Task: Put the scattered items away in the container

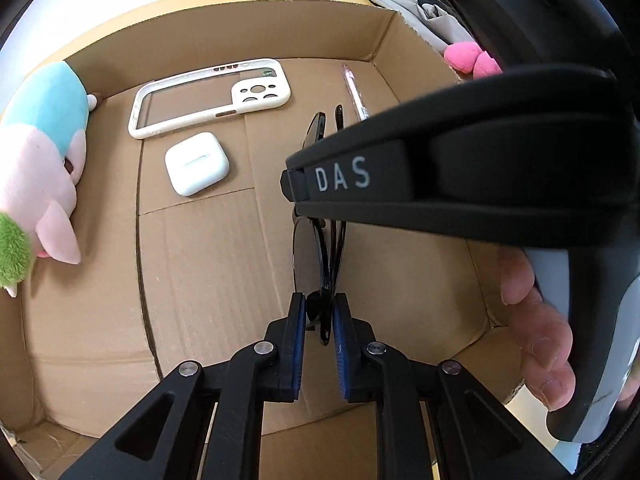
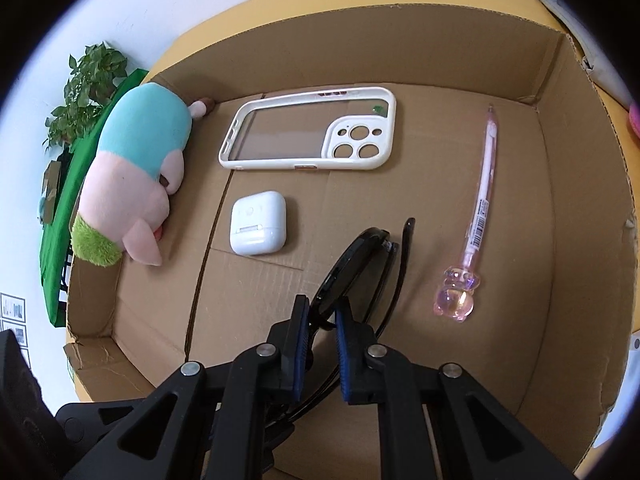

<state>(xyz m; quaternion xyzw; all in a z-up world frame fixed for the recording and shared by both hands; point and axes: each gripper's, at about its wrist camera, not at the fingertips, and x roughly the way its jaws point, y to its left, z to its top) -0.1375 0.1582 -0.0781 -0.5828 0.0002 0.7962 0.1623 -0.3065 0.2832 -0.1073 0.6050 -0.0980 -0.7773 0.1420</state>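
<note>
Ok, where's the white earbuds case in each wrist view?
Left wrist: earbuds case lies left of centre on the box floor, just below the phone case.
Right wrist: earbuds case lies left of centre, again just below the phone case.
Shared landmark: the phone case.

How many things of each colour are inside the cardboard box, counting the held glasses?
White: 2, phone case and earbud case
Pink: 1, pen
Black: 1, glasses
Multicoloured: 1, plush toy
Total: 5
</note>
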